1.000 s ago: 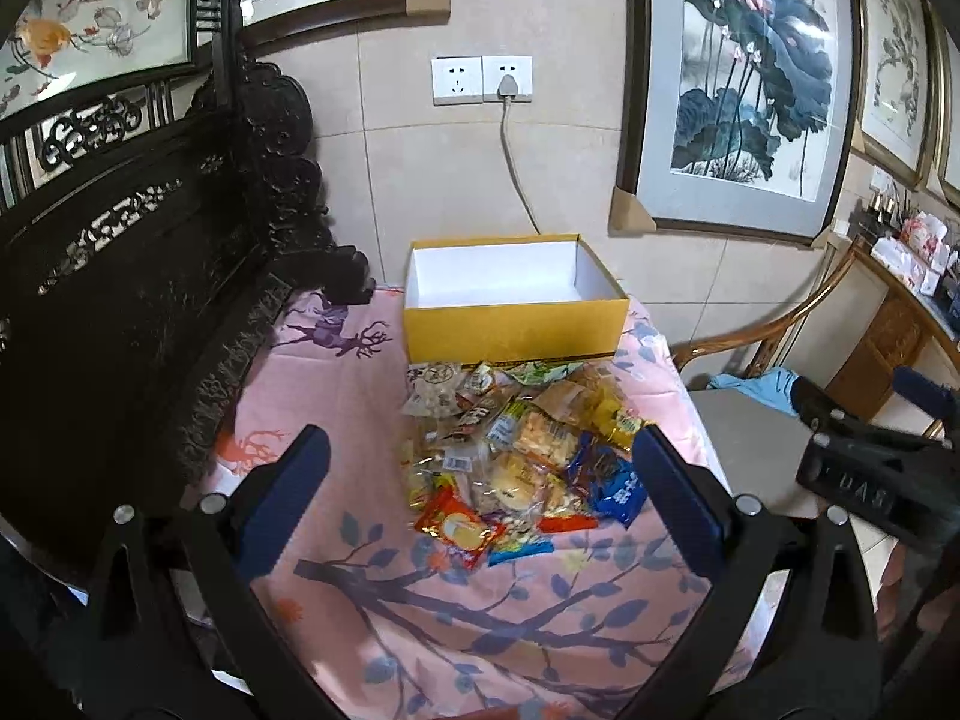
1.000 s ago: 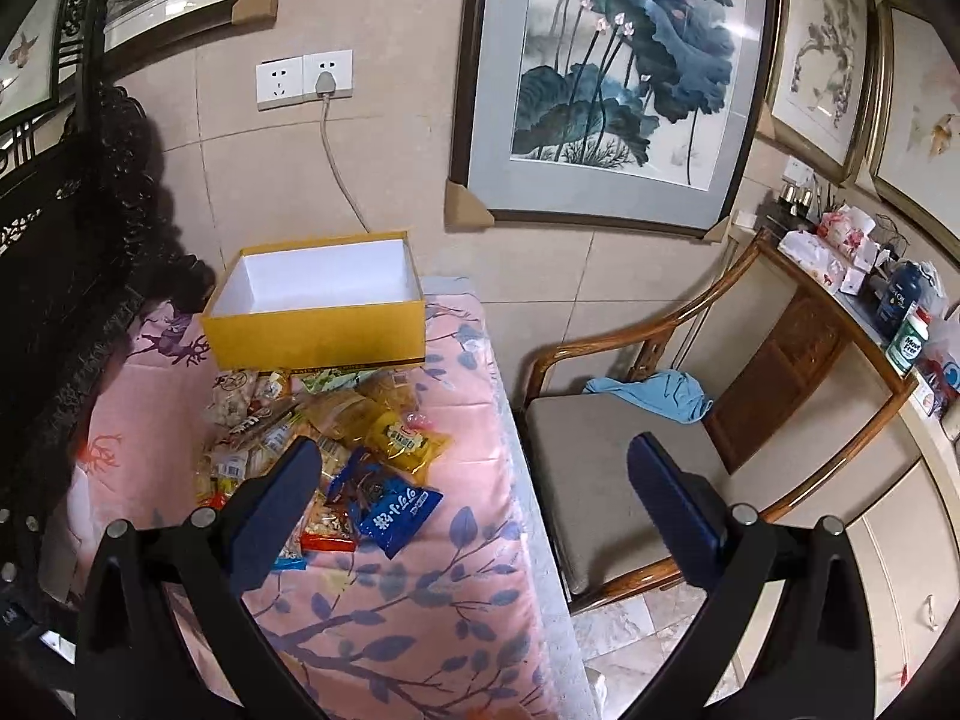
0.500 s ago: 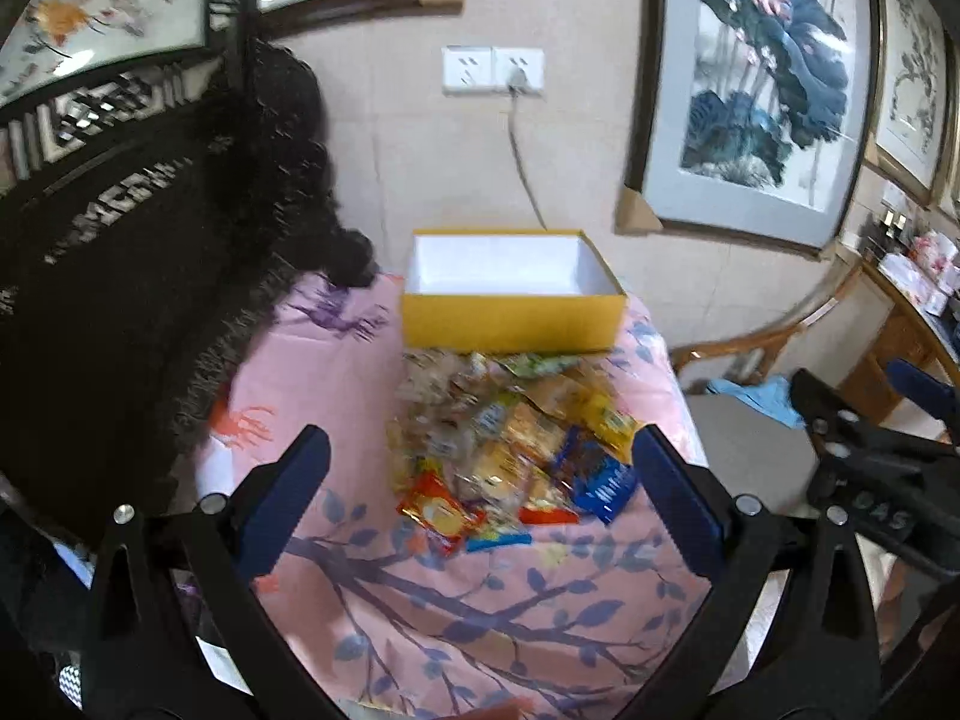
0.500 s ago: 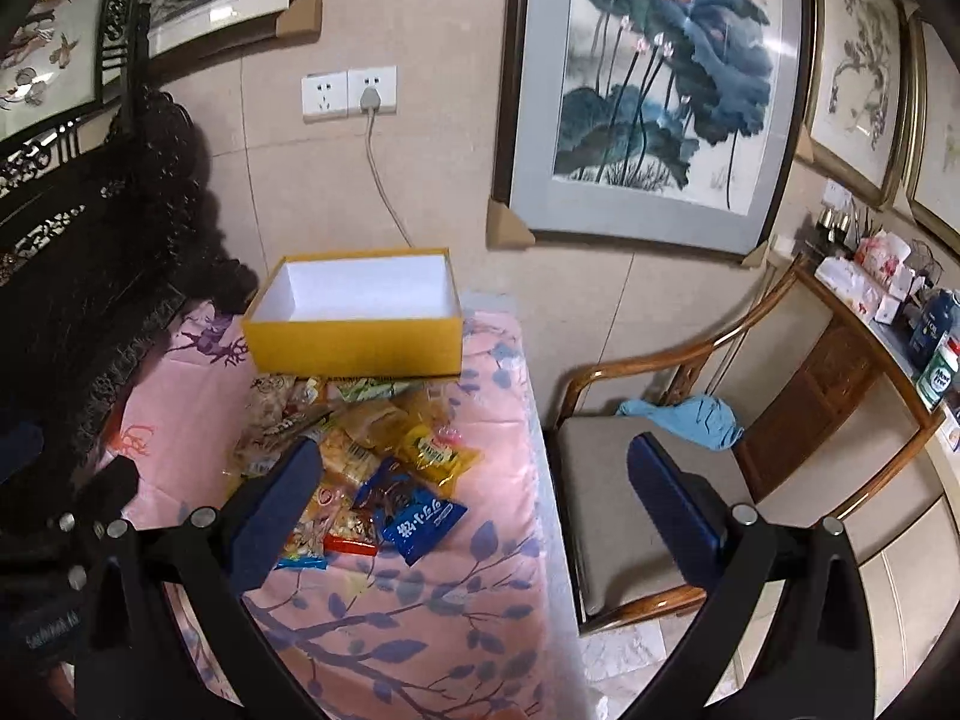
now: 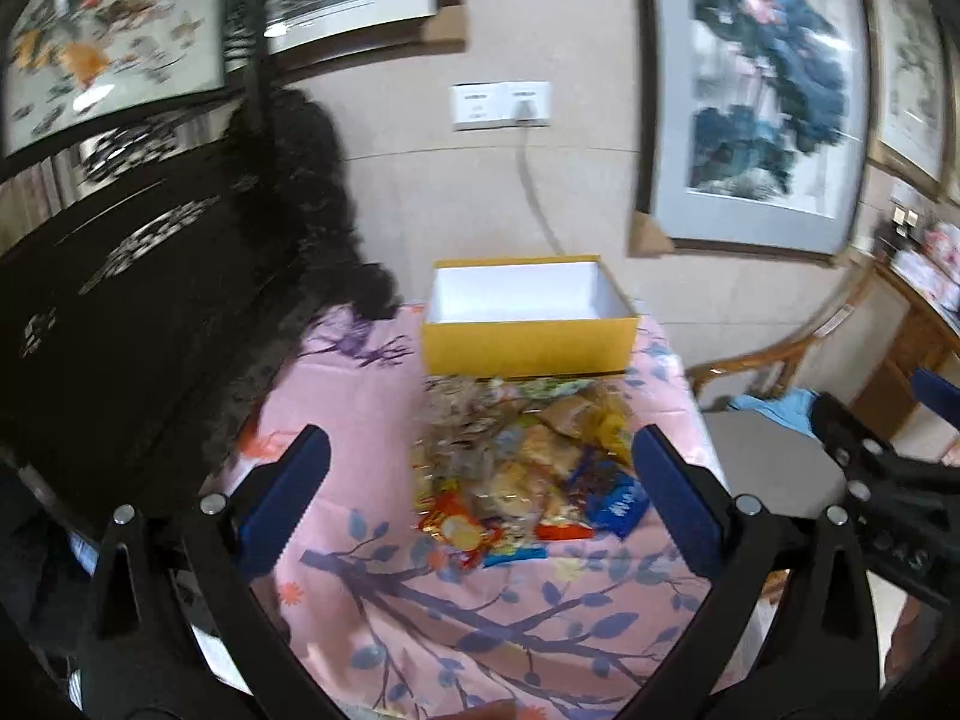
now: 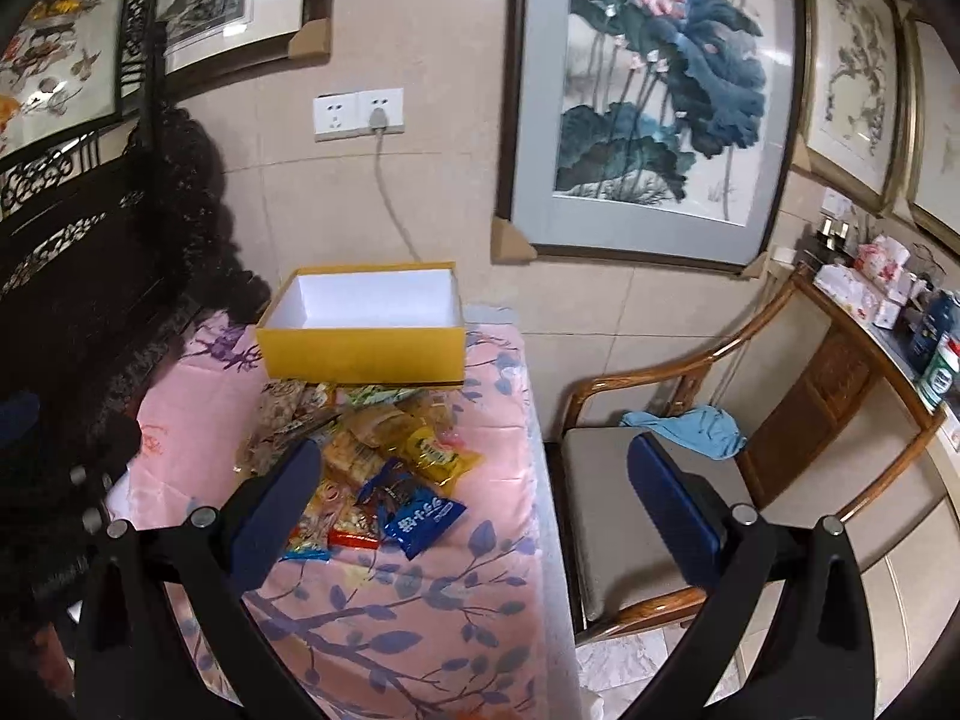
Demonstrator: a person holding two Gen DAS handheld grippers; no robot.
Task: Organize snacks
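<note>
Snacks point(image 5: 522, 474) lie heaped mid-frame on the pink-clothed worktop point(image 5: 372, 396), just below the empty yellow box point(image 5: 528, 342): light, crinkly, slippery packets, best pinched by an edge. The left tool point(image 5: 480, 474) hangs spread above them.

In the right view, the right tool point(image 6: 474, 480) hangs spread too, the heap point(image 6: 372, 462) at centre-left.

The open box point(image 6: 360, 333) sits at the far end of the cloth-covered desk point(image 6: 420, 618), mid-frame in both views, against the wall. The heap of snack packets point(image 6: 366, 462) lies on the desk just before the box. The chair point(image 6: 708, 456) stands right of the desk, a cloth point(image 6: 690, 429) on its seat. A carved cabinet point(image 5: 120, 312) fills the left of the frame
</note>
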